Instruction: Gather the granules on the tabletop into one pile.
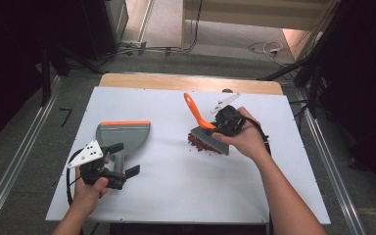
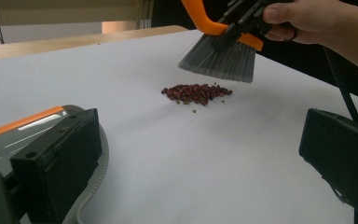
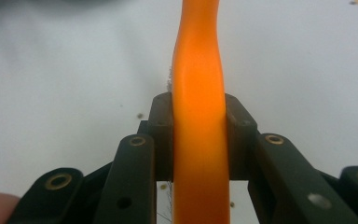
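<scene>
Your right gripper point(image 1: 223, 121) clamps the orange-handled grey-bristled brush point(image 1: 208, 134) just above the small pile of dark red beans point(image 2: 196, 93); the grey plastic dustpan with an orange lip point(image 1: 123, 133) lies well to their left (handle between your left gripper's point(image 1: 122, 159) open jaws).

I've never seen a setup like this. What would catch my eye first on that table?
Probably the hand brush with its bright orange handle, clamped in the right gripper and held over a small pile of dark red beans near the middle of the white table. At the left lies a grey dustpan with an orange lip, the left gripper open around its handle.
</scene>
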Demonstrator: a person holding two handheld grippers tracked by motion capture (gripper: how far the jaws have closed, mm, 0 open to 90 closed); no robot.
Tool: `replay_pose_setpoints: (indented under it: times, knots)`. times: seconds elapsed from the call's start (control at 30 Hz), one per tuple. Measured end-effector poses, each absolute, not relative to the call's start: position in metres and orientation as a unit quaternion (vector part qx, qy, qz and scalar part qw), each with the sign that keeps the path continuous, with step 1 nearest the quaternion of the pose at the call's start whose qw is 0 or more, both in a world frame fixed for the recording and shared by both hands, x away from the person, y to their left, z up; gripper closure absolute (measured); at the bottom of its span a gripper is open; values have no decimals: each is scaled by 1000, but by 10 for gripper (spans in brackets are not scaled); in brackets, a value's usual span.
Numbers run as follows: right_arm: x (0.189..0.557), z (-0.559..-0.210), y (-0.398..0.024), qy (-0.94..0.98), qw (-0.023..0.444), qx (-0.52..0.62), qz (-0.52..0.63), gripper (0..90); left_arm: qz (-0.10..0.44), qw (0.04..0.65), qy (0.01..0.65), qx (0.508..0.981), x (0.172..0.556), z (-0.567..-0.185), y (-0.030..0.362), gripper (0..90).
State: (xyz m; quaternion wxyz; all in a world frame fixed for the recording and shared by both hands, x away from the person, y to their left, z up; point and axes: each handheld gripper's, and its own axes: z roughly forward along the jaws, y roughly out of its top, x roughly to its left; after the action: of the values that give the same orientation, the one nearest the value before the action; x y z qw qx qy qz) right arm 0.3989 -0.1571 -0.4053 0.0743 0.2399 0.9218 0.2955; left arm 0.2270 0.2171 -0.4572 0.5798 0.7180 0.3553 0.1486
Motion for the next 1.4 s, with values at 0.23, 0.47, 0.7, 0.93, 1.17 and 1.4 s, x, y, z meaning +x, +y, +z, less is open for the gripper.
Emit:
replay_pose_setpoints:
  times: [0.23, 0.47, 0.7, 0.93, 1.17, 1.4]
  knots:
    - [403, -414, -185, 891, 130, 334, 278, 682, 148, 577, 355, 721, 227, -457, 216, 0]
    - [405, -439, -184, 873, 163, 403, 222, 685, 147, 577, 356, 721, 228, -458, 215, 0]
    - [401, -442, -159, 867, 168, 411, 226, 688, 148, 576, 354, 722, 228, -458, 215, 0]
    - [402, -442, -149, 861, 149, 418, 248, 687, 148, 576, 354, 722, 228, -458, 215, 0]
    - [406, -443, -142, 858, 148, 423, 251, 688, 149, 575, 352, 723, 228, -458, 215, 0]
    - [404, -436, -149, 859, 158, 413, 259, 687, 149, 576, 354, 721, 228, -458, 216, 0]
